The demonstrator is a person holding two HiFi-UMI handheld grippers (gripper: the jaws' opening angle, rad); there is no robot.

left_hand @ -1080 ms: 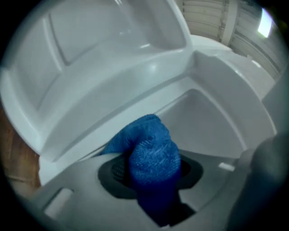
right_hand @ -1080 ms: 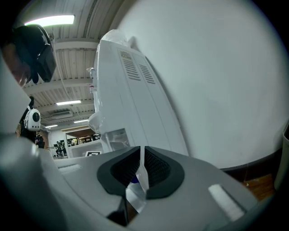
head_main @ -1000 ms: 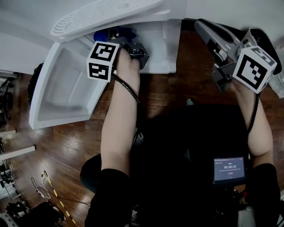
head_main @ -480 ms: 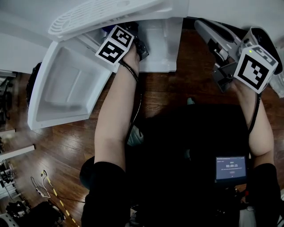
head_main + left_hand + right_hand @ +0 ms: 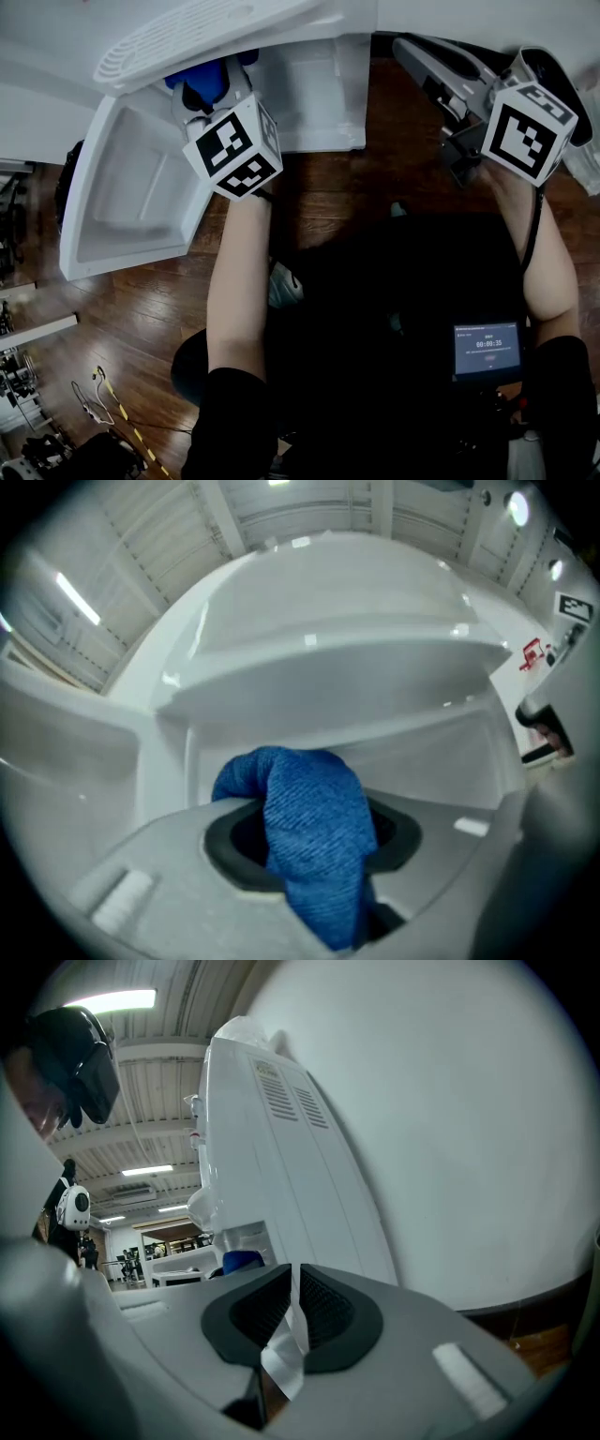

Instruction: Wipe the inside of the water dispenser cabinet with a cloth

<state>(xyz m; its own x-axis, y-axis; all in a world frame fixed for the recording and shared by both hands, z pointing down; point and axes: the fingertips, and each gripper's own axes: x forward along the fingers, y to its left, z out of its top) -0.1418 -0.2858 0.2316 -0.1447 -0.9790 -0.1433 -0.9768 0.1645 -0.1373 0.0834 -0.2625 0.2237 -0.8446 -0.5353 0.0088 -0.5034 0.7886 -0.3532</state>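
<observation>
Left gripper (image 5: 309,855): jaws narrow, clamped on the blue cloth (image 5: 314,803). The cloth humps up over the pads and hangs a tail toward 6 o'clock. It is held at the mouth of the water dispenser cabinet (image 5: 319,94), beneath the overhanging drip grille (image 5: 187,33); whether cloth touches wall cannot be told. The cabinet door (image 5: 122,202) stands swung open, at 8 o'clock from this gripper in the head view. Right gripper (image 5: 292,1321): jaws together, with only a thin pale strip in the slit, nature unclear. It is parked at 2 o'clock in the head view, well apart from the cabinet mouth, facing the dispenser's vented panel (image 5: 281,1101). Judgement: wiping stroke in hand. To do it well, lead with the cloth's hump rather than the hard jaw tips and press it flat to floor and walls. Run overlapping strokes from back to front and push into the corners. Hold the clamp firm so the cloth does not slide out, keep the tail from dragging on the door edge, and mind the overhang above. Writing: no brand legible on the dispenser. A red mark (image 5: 531,654) at 3 o'clock in the left gripper view is too small to read, and a square marker (image 5: 574,607) sits above it. Gripper cubes carry square codes, no letters. The small screen (image 5: 486,352) shows digits too fine to trust.
</observation>
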